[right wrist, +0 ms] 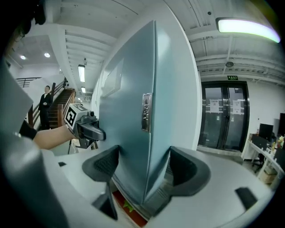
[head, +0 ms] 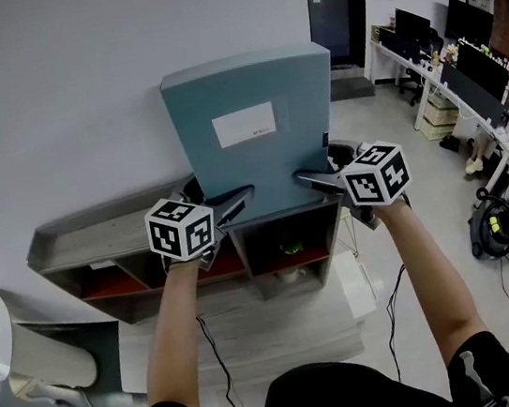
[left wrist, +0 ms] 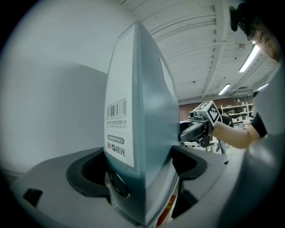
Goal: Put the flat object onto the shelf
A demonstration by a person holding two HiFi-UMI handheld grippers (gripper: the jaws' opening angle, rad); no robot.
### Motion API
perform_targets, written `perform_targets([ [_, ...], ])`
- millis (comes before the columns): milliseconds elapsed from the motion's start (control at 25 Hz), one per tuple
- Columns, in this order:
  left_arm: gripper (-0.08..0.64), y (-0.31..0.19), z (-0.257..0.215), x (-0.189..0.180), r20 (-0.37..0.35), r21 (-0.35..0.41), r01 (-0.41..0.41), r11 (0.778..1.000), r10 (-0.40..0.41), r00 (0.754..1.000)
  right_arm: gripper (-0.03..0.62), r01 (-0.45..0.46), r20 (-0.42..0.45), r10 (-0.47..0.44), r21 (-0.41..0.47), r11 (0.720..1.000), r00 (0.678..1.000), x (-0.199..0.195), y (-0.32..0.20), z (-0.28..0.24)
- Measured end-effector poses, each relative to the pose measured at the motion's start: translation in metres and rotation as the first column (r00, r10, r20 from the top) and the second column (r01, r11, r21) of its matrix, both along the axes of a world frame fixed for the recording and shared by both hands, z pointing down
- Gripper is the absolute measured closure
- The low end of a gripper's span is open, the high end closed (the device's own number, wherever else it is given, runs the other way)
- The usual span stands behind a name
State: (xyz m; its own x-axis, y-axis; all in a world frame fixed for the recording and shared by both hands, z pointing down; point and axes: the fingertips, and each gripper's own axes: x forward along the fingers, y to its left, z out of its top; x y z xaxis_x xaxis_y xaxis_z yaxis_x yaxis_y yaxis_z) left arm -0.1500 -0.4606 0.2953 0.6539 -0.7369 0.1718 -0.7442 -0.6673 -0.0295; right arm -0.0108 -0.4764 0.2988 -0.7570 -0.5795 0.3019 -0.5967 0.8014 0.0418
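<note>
- The left hand-held gripper is clamped on the lower left edge of a tall, blue-grey, flat cardboard box file. Its jaws press either side of the spine, which carries a barcode label.
- The right hand-held gripper mirrors it, jaws set wide and closed on the file's lower right edge, just under a small metal clasp.
- The file stands upright between the two grippers. Its long axis is vertical, its broad face with a white rectangular label is turned to the person, and most of it rises above both grippers.
- A low, grey wooden shelf unit lies below and just beyond the grippers, against the white wall. The file's bottom edge hangs over the top board's right half, and whether it touches the board cannot be told.
- Judged from this, the coming move is forward and down. Both hands are equally near the shelf, and neither leads.
- Counted: one box file, two hand-held grippers, one shelf unit.
</note>
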Motion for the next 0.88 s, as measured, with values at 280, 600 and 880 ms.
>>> perform_targets([
  [280, 0.145, -0.009, 0.0, 0.009, 0.004, -0.009, 0.0, 1.0, 0.0, 1.0, 0.238, -0.013, -0.046, 0.013, 0.014, 1.0, 0.999, 0.01, -0.009, -0.001],
  [600, 0.144, -0.023, 0.002, 0.013, 0.009, -0.016, -0.012, 1.0, 0.012, 1.0, 0.238, -0.037, -0.034, 0.037, -0.004, 0.999, 0.999, 0.013, -0.02, 0.0],
  [880, 0.146, -0.033, 0.006, 0.018, 0.005, -0.023, -0.027, 0.999, 0.027, 1.0, 0.238, -0.054, -0.017, 0.054, -0.005, 0.999, 0.998, 0.017, -0.027, 0.002],
])
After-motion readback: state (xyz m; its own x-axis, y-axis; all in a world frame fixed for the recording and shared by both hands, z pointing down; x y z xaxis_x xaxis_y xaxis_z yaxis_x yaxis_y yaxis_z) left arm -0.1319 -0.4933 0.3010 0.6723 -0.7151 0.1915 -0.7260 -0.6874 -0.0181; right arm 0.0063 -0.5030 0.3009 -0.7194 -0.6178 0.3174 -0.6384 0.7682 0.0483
